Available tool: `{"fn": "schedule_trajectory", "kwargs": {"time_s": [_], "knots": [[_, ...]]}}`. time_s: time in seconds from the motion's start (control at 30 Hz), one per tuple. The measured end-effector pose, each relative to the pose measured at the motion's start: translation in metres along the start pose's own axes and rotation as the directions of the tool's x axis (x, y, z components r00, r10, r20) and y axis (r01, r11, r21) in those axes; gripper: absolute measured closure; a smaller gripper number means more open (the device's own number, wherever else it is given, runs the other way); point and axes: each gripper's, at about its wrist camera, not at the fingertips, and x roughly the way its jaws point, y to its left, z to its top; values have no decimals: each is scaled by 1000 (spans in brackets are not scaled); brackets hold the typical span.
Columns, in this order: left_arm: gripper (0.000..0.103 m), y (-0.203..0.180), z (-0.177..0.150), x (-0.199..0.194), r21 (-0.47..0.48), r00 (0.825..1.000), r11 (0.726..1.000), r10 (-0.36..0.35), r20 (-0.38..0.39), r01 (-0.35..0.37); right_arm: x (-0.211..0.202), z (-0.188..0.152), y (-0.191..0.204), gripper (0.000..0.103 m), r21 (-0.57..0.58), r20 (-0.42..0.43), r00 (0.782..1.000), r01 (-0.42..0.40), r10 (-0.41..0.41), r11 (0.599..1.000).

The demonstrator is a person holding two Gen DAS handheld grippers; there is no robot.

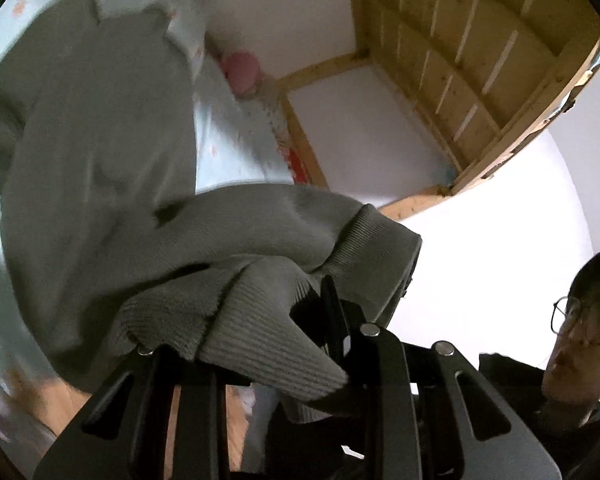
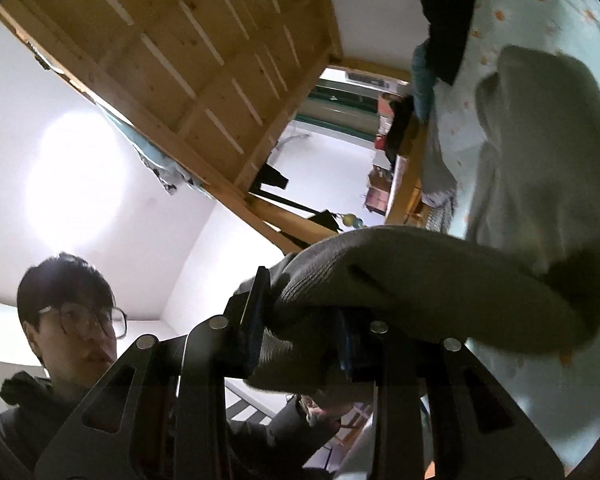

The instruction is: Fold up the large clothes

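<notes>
Left gripper [image 1: 300, 340] and right gripper [image 2: 300, 328] both clamped on ribbed hem of grey-green knit sweater [image 1: 100, 168], bunched, trailing toward 10 o'clock.

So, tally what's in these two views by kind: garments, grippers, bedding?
Grey sweater: 1
Dark garment: 1
Grippers, left and right, both shut on the sweater: 2
Blue sheet: 1
Pink object, blurred: 1
Total: 6

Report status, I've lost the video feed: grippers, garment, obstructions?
Left gripper and right gripper both shut on grey sweater. Sweater lifted off bed sheet. Nothing in the way.
</notes>
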Motion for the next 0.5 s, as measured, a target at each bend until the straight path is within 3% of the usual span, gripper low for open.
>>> {"fn": "schedule_trajectory", "kwargs": {"time_s": [0.2, 0.33, 0.43, 0.5], "knots": [[79, -16, 109, 5, 76, 994, 995, 59, 88, -65, 34, 75, -18, 73, -16, 54, 999, -1, 2, 1000], [79, 1, 192, 1, 70, 974, 984, 153, 166, -167, 63, 138, -46, 73, 18, 138, 989, 52, -54, 998], [76, 34, 248, 4, -28, 950, 964, 266, 162, -265, 66, 174, -80, 80, 111, 261, 955, 116, -141, 987], [74, 59, 269, 12, -77, 938, 944, 328, 110, -321, 63, 196, -107, 80, 209, 302, 913, 219, -276, 953]]}}
